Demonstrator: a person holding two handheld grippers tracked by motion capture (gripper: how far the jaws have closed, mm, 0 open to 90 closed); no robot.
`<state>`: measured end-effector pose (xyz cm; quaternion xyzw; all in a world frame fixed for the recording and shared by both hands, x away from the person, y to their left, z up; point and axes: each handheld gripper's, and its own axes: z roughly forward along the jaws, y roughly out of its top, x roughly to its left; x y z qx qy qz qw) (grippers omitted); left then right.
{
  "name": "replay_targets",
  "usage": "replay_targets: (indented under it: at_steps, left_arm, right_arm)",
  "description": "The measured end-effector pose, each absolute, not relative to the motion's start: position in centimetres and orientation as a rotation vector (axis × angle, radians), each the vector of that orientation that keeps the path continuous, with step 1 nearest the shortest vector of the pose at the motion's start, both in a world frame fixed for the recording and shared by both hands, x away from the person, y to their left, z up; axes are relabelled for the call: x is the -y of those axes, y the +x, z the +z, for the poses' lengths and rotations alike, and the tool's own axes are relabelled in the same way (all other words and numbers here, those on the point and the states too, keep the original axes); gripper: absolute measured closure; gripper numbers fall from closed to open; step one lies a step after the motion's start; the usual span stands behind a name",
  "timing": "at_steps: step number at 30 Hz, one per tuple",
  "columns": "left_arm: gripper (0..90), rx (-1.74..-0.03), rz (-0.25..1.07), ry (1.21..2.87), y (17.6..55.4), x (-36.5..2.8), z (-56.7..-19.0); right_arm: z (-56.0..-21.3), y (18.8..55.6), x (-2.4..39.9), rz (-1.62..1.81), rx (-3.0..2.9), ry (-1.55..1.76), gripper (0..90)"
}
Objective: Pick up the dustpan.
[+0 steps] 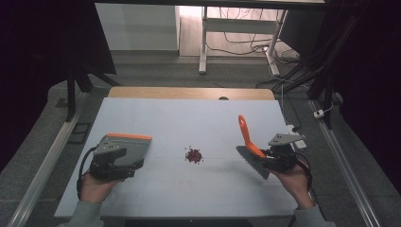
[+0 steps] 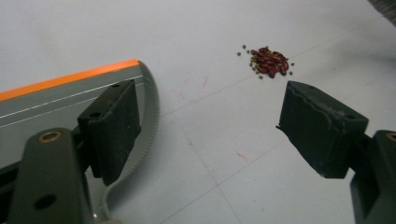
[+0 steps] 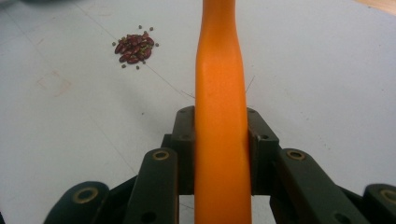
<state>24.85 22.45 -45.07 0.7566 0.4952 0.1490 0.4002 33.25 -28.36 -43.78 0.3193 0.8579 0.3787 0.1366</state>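
Between dustpan (image 1: pixel 124 149) and brush (image 1: pixel 250 146) (gripped): beans (image 1: pixel 193 155)

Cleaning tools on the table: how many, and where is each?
2. The grey dustpan with an orange edge lies at the left, beside the left gripper. The orange-handled brush is at the right, clamped in the right gripper.

Worktop (image 1: pixel 189 123) evenly lit from overhead; surroundings fall into deep darkness at both sides of the high view. Soft shadows only, no glare. Both gripper views are sharp mid-field, with near fingers (image 2: pixel 112 128) slightly soft.
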Motion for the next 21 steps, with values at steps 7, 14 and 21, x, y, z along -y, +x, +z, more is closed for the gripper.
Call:
replay_targets:
  at_steps: [7,14,21]
  left_arm:
    - [22.1,-1.301,0.386,1.936,24.6,-23.7,-44.7]
    - [21.9,-1.361,0.366,1.94,24.2,-25.5,-44.4]
    - [21.1,-1.449,0.337,1.946,24.3,-26.9,-45.0]
  right_arm:
    - [-44.0,33.4,28.3,1.086,-2.474,0.936,70.4]
    - [-43.7,33.3,28.3,1.073,-2.459,0.941,70.4]
    - [-43.9,33.3,28.3,1.067,-2.464,0.94,70.4]
